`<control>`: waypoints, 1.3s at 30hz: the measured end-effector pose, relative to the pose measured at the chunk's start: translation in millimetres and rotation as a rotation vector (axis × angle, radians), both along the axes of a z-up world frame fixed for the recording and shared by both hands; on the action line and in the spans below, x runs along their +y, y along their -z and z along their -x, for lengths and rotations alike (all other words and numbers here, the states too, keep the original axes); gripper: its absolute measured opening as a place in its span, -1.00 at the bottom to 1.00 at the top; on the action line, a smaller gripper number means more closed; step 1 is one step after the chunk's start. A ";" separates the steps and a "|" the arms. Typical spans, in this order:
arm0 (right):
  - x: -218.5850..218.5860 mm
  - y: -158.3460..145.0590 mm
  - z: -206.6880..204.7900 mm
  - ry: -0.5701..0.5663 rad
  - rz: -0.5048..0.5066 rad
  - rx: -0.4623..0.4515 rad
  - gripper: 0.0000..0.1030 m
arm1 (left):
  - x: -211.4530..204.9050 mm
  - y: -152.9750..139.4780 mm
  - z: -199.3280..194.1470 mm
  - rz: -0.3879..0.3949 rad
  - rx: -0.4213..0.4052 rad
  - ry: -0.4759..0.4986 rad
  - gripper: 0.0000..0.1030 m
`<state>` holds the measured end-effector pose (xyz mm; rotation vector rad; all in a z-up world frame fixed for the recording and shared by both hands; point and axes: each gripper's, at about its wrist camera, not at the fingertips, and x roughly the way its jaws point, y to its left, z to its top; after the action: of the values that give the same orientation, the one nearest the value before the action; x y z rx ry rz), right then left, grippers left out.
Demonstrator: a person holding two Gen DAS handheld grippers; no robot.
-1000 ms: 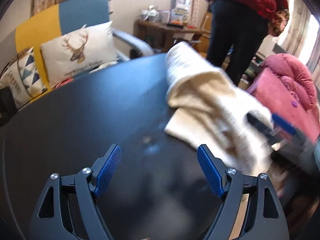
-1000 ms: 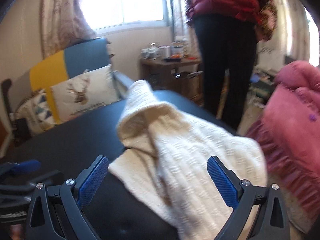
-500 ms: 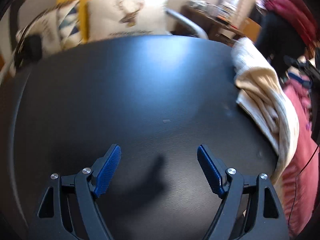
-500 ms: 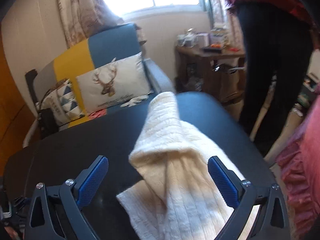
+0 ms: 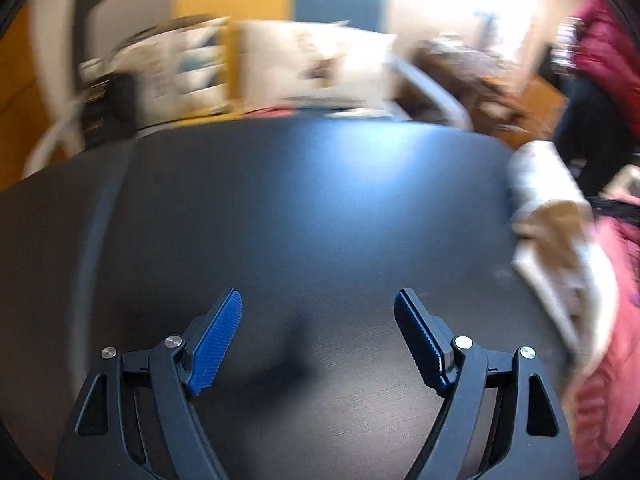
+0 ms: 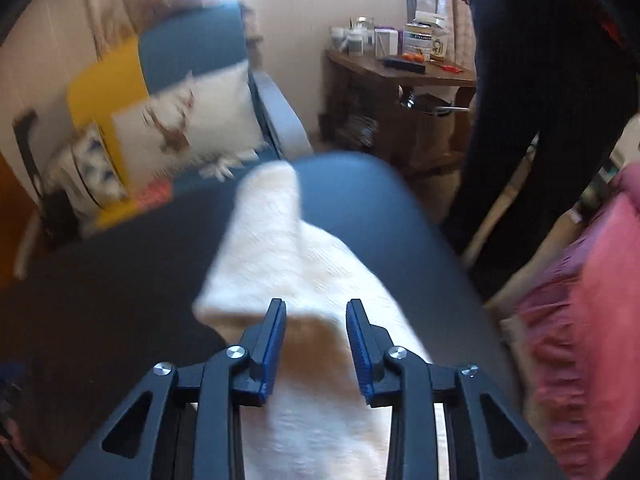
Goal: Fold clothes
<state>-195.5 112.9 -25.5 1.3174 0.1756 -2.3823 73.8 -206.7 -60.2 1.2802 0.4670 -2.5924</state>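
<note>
a cream knitted sweater [image 6: 296, 264] lies bunched on the right side of the dark table, one narrow folded part stretching toward the far edge, the rest spilling over the near right edge.

Motion blur smears the cushions [image 5: 316, 66] on the armchair in the left wrist view; the cream knitted garment [image 6: 304, 280] runs under the right gripper [image 6: 316, 322] and off the bottom edge; the standing person [image 6: 536, 92] is cut off above the waist.

Sweater [image 6: 296, 264] lies on table [image 5: 280, 208], armchair [image 6: 192, 52] behind, bedding [image 6: 580, 300] right
</note>
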 end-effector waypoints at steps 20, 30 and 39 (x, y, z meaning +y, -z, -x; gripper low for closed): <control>97.2 31.9 -64.6 0.045 0.209 -0.070 -0.34 | 209.0 4.0 229.2 0.174 0.000 0.744 -0.25; 101.5 44.7 -79.8 0.057 0.268 -0.070 -0.34 | 197.8 22.6 246.4 0.120 -0.063 0.714 -0.77; 106.5 52.8 -83.5 0.073 0.306 -0.086 -0.34 | 201.3 13.2 254.5 0.173 -0.041 0.699 -0.63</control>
<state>-112.0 219.4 -78.4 1.2931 -0.2565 -2.2921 -180.7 -5.4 -73.5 1.6498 -0.2699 -3.0363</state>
